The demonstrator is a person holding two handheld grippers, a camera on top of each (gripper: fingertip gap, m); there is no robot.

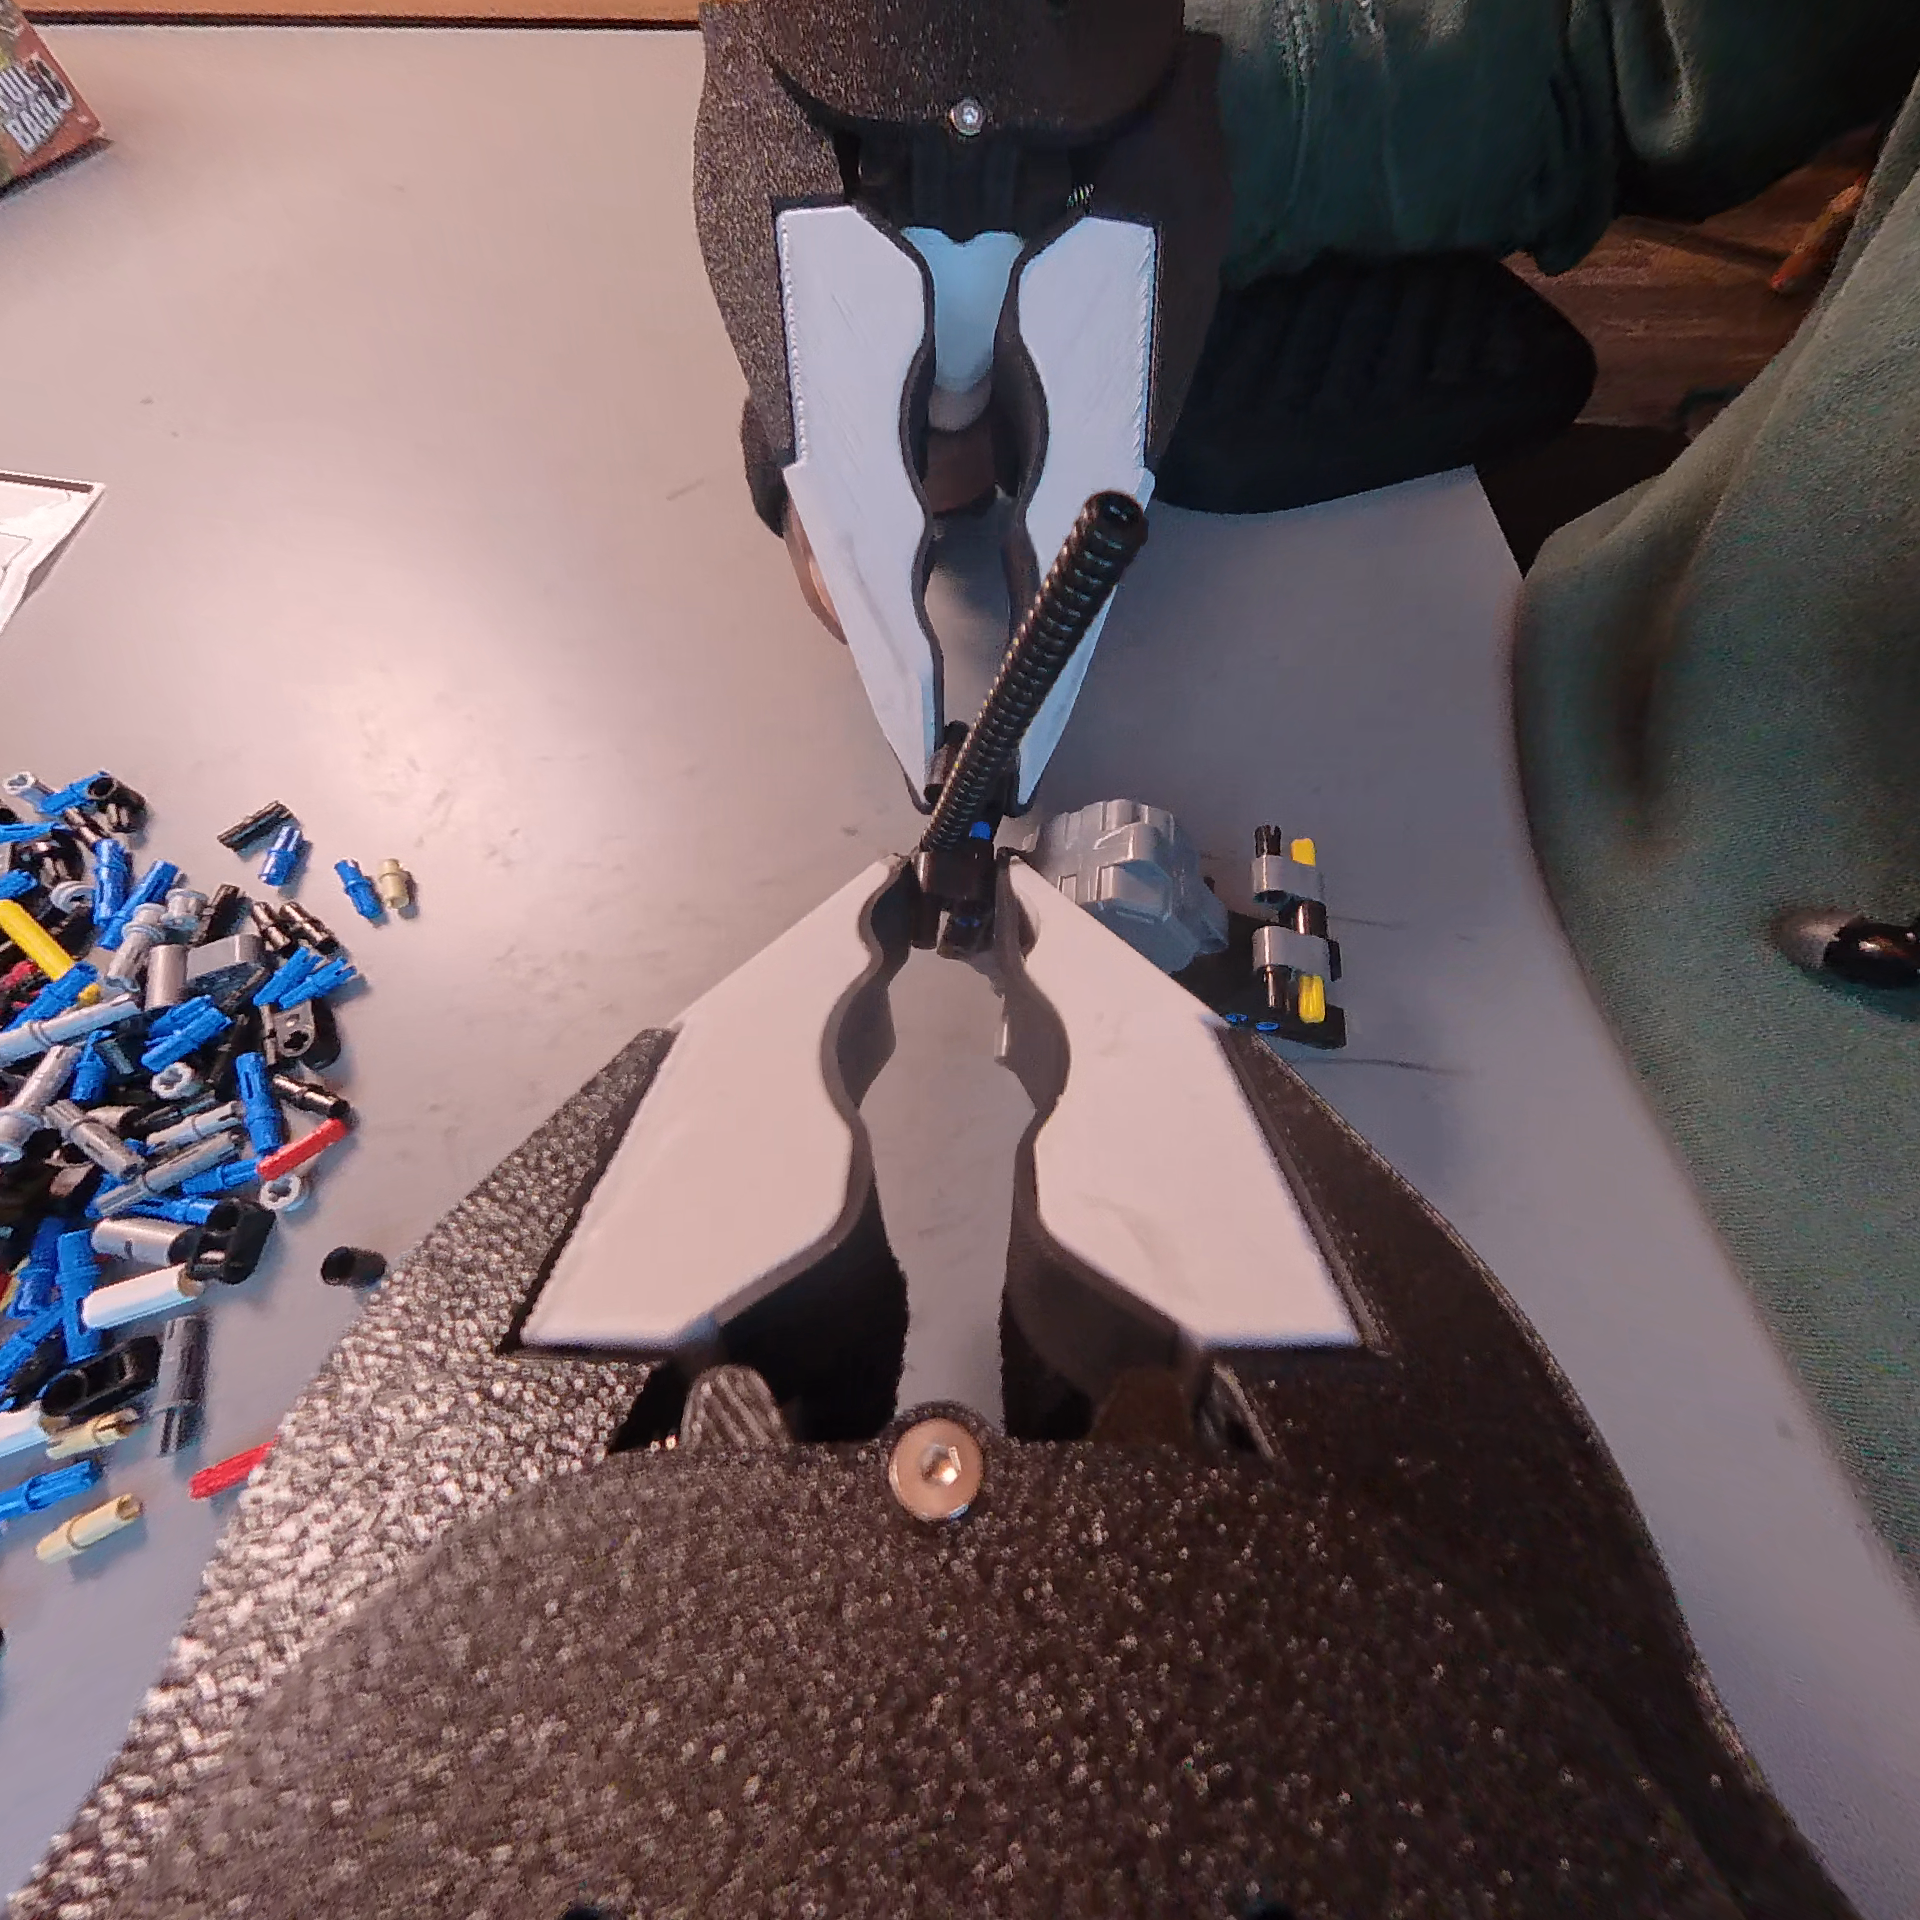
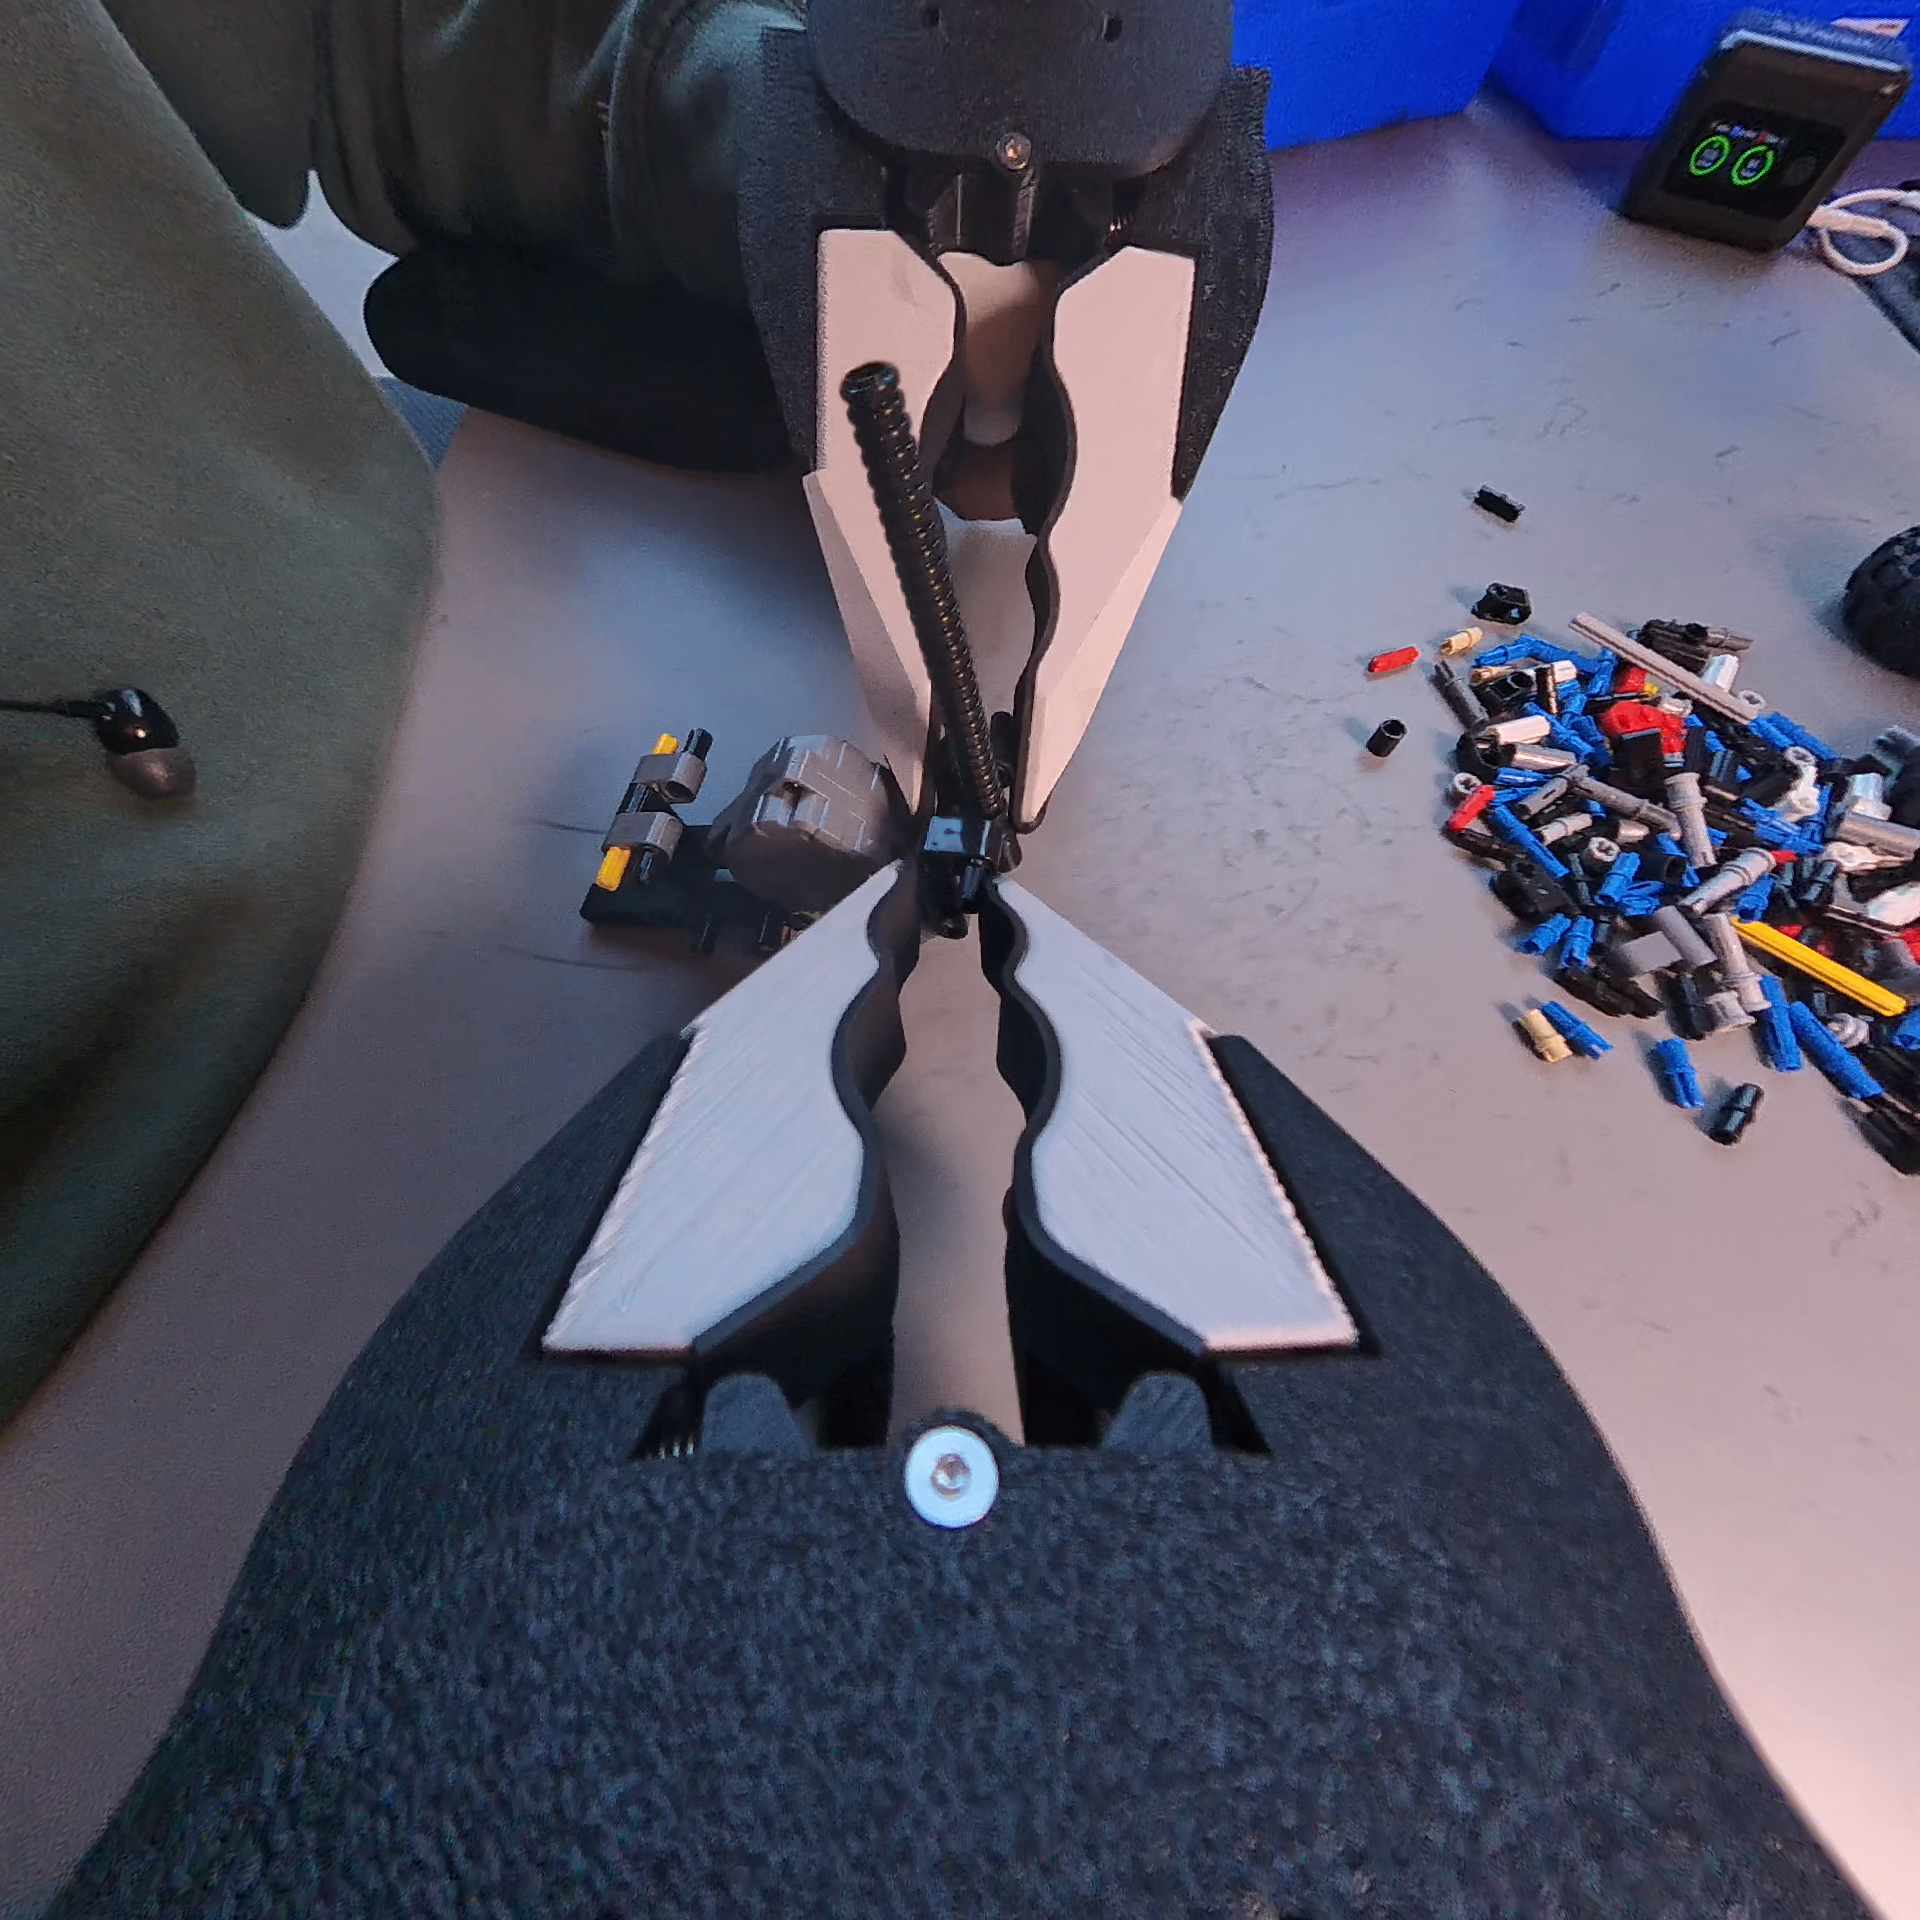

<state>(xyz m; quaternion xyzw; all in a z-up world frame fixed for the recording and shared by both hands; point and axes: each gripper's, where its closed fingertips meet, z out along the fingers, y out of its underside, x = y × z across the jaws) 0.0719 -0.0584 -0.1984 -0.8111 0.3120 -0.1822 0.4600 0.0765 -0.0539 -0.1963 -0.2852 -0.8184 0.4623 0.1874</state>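
Observation:
A black ribbed hose [image 1: 1039, 665] rises from a small black connector [image 1: 951, 883] held just above the grey table [image 1: 468, 520]. My left gripper [image 1: 954, 896] is shut on the connector from the near side. My right gripper [image 1: 966, 795] comes from the opposite side, tip to tip with it, and pinches the same piece at the hose's base. In the right wrist view my right gripper [image 2: 951, 888] is shut on the connector [image 2: 956, 847], the hose [image 2: 925, 582] leans up-left, and my left gripper [image 2: 971, 805] meets it from above.
A part-built model lies just behind the tips: a grey block [image 1: 1127, 894] [image 2: 805, 821] on a black beam with grey and yellow pieces [image 1: 1288, 935] [image 2: 655, 800]. A pile of small parts [image 1: 125, 1091] [image 2: 1683, 831] lies aside. A screen device [image 2: 1756, 135] and a tyre [image 2: 1886, 603] stand farther off. Only a small space, under 4 cm, lies between the two pairs of fingers.

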